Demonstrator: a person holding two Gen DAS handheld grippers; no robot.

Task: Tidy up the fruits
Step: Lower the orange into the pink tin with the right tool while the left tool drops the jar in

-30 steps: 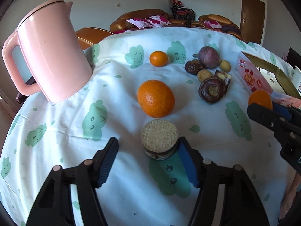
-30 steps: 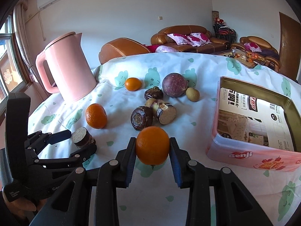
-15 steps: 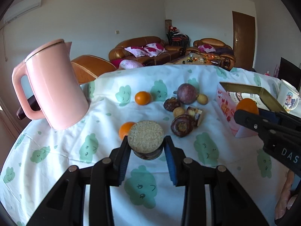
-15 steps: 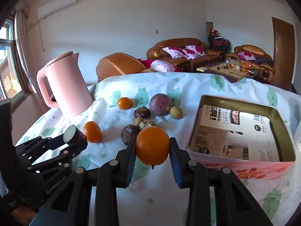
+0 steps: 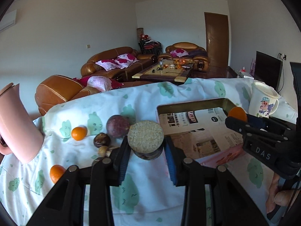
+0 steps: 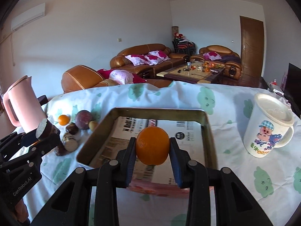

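My left gripper (image 5: pixel 145 157) is shut on a dark cut fruit piece with a pale grainy face (image 5: pixel 145 137), held above the table beside the left wall of the pink tin box (image 5: pixel 190 106). My right gripper (image 6: pixel 152 155) is shut on an orange (image 6: pixel 152 146), held above the box's near part; the box (image 6: pixel 160 110) is lined with printed paper. On the cloth left of the box lie a purple passion fruit (image 5: pixel 117 126), a small orange (image 5: pixel 79 133), a dark wrinkled fruit (image 5: pixel 102 140) and another orange (image 5: pixel 57 173).
A pink kettle (image 5: pixel 17 130) stands at the table's far left, also in the right wrist view (image 6: pixel 22 105). A white cartoon mug with a lid (image 6: pixel 269 130) stands right of the box. Sofas and a coffee table lie beyond the table.
Both grippers rose and moved right toward the box. The left carried the cut fruit up beside the box; the right brought the orange over the box.
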